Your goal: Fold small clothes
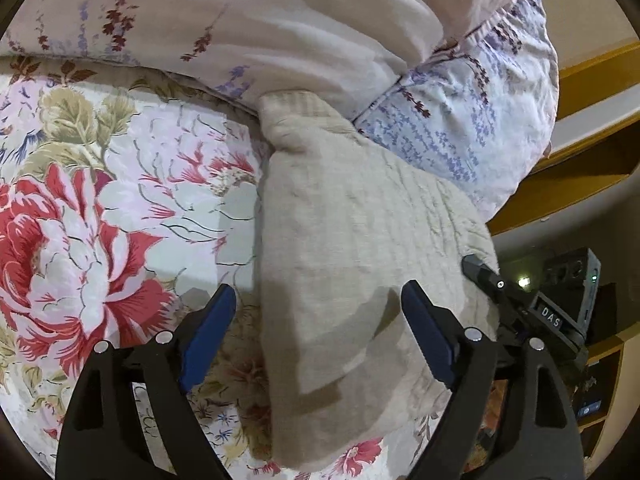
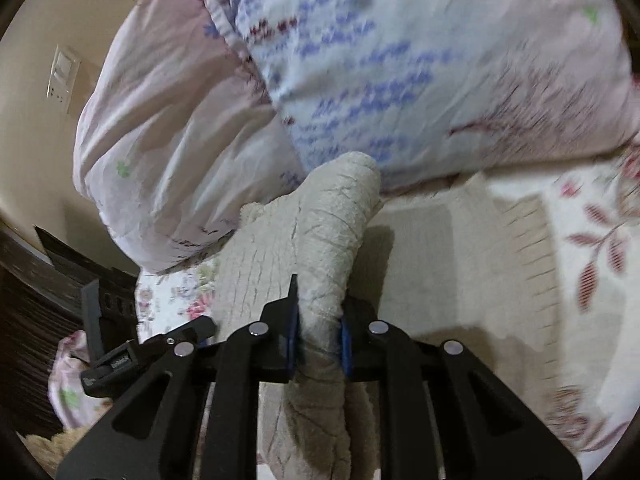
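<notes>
— Where's the cloth?
— The beige cloth [image 1: 360,264] lies on my floral sheet [image 1: 100,200], its far end against the pillow [image 1: 460,120].
— Your left gripper [image 1: 320,312]?
— Spread wide above the cloth, pads off it.
— And the right?
— My right gripper [image 2: 318,340] is pinched on a bunched fold of cloth [image 2: 320,248], lifted off the sheet [image 2: 580,240].

The left gripper [image 1: 316,320] stands wide open above a beige ribbed garment [image 1: 360,248], its blue fingers [image 1: 208,320] not touching the cloth. The garment lies on a flowered bed sheet [image 1: 100,200], reaching a pale pillow [image 1: 280,32]. At the right edge, the right gripper [image 1: 480,272] touches the garment.
</notes>
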`<state>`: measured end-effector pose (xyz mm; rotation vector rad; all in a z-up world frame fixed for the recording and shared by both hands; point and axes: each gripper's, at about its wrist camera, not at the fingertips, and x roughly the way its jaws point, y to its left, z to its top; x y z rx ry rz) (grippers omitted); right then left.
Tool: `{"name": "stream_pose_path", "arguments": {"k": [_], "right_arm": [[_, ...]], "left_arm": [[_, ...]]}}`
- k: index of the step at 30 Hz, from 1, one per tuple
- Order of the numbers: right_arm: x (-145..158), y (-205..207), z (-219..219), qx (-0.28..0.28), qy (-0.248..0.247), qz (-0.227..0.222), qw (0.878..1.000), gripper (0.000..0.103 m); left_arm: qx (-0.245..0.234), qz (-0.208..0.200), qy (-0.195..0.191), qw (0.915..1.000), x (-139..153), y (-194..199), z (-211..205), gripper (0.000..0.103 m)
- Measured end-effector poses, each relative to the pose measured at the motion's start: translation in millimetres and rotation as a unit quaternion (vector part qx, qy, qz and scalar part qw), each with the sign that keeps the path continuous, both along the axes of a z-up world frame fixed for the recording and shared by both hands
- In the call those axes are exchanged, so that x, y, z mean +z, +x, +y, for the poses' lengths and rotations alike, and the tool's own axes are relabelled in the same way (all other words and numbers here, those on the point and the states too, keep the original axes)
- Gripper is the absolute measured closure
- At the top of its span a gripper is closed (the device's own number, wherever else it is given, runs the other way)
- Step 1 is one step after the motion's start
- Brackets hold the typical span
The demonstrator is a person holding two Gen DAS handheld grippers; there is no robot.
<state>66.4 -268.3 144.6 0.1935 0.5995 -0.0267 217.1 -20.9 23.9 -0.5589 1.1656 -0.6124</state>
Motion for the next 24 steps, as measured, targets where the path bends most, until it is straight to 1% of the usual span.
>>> {"name": "stream_pose_path", "arguments": {"k": [3, 6, 10, 13, 15, 18, 20, 22, 24], "right_arm": [[12, -17, -12, -0.028, -0.027, -0.013, 0.999, 0.088], [15, -30, -30, -0.059, -0.038, -0.016, 0.997, 0.088], [3, -36, -54, -0.101, -0.036, 0.005, 0.994, 0.088], [-2, -39, -57, -0.111, -0.036, 0.001, 0.993, 0.088], [1, -42, -56, -0.109, -0.035, -0.015, 0.993, 0.088], [9, -43, -53, -0.105, -0.052, -0.034, 0.993, 0.088], [8, -39, -58, -0.111, -0.059, -0.032, 0.992, 0.088], [2, -35, -69, -0.123, -0.045, -0.018, 0.991, 0.088], [-3, -36, -74, -0.126, -0.033, -0.022, 0.991, 0.088]], "left_arm": [[-0.014, -0.001, 0.002, 0.9999, 1, -2, -8, 0.017], [-0.029, -0.003, 0.007, 0.9996, 0, -4, -17, 0.017], [-0.051, -0.004, 0.015, 0.9986, -1, -9, -29, 0.017], [-0.066, -0.008, 0.021, 0.9976, 0, -13, -37, 0.017], [-0.075, -0.009, 0.024, 0.9968, 0, -15, -42, 0.017], [-0.084, -0.008, 0.025, 0.9961, 0, -16, -47, 0.017], [-0.088, -0.007, 0.025, 0.9958, -1, -16, -50, 0.017], [-0.094, -0.006, 0.023, 0.9953, -2, -17, -51, 0.017], [-0.101, -0.01, 0.019, 0.9947, -1, -19, -54, 0.017]]}}
